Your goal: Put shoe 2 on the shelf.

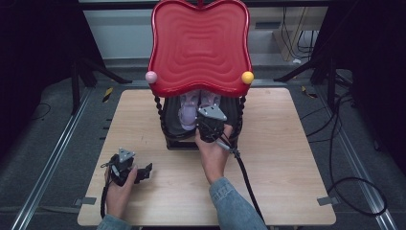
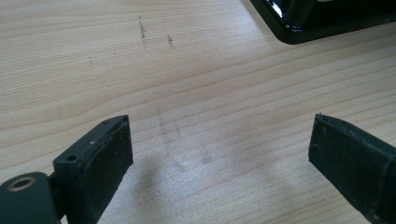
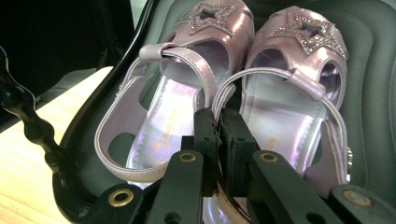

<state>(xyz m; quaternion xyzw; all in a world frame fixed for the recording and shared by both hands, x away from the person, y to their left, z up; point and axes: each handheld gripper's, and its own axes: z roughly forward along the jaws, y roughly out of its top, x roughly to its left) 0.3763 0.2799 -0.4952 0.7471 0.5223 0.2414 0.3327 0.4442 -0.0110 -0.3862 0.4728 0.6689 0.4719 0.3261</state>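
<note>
A pair of lilac shoes (image 1: pixel 189 112) with glittery stars lies side by side in the black lower tray (image 1: pixel 174 138) of a two-tier stand. In the right gripper view the left shoe (image 3: pixel 163 107) and the right shoe (image 3: pixel 285 107) touch at their inner sides. My right gripper (image 3: pixel 217 122) is shut there, its jaws pinching the two inner edges together near the heels. From above, the right gripper (image 1: pixel 210 125) reaches under the red top tray (image 1: pixel 198 43). My left gripper (image 1: pixel 146 171) rests low over the table at the front left. It stands open (image 2: pixel 222 133) with bare wood between its jaws.
The red tray overhangs the shoes and hides their toes from above. Twisted black posts (image 1: pixel 159 112) carry it, with a pink ball (image 1: pixel 151 76) and a yellow ball (image 1: pixel 247 77) at its front corners. A corner of the black tray (image 2: pixel 317 28) lies beyond the left gripper. Cables run over the floor (image 1: pixel 354 182).
</note>
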